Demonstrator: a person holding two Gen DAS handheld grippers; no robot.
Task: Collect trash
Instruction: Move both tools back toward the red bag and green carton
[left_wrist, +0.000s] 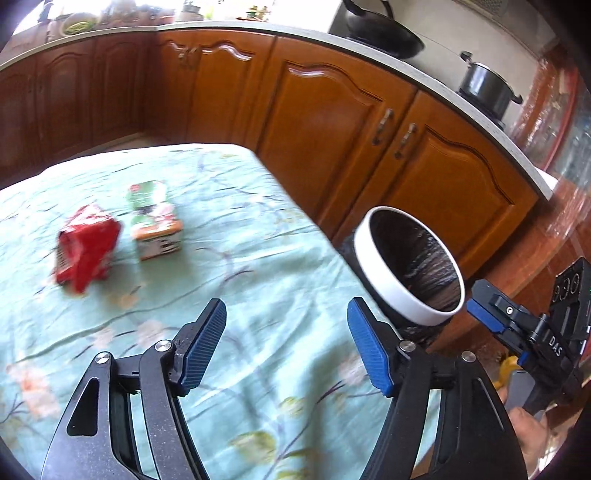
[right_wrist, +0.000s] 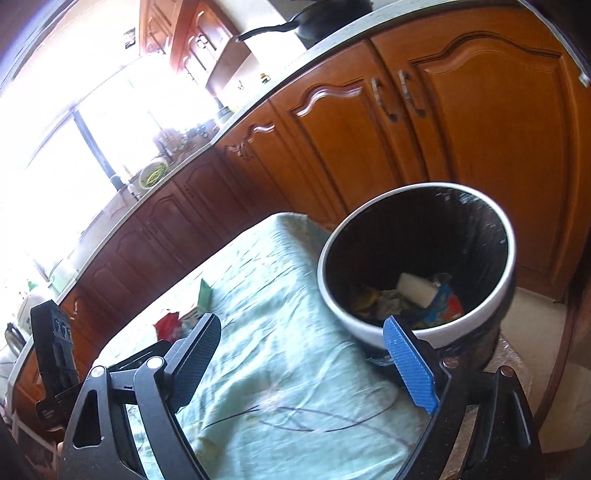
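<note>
On the floral green tablecloth (left_wrist: 240, 229), a crumpled red wrapper (left_wrist: 86, 251) lies at the left, with a green and orange carton (left_wrist: 155, 221) just right of it. My left gripper (left_wrist: 287, 310) hovers over the cloth, open and holding nothing, well short of both items. A black bin with a white rim (left_wrist: 369, 258) stands off the table's right edge. In the right wrist view my right gripper (right_wrist: 301, 325) is open and empty, close to the bin's rim (right_wrist: 354, 321). Several pieces of trash (right_wrist: 417, 295) lie at the bin's bottom. The red wrapper (right_wrist: 168, 325) and the carton (right_wrist: 203, 295) show farther off.
Wooden cabinets (left_wrist: 332, 118) under a pale counter run behind the table and bin. A dark wok (left_wrist: 384, 33) and a pot (left_wrist: 484, 85) stand on the counter. The right gripper's body (left_wrist: 535, 332) shows at the far right, with a hand (left_wrist: 528, 432) below it.
</note>
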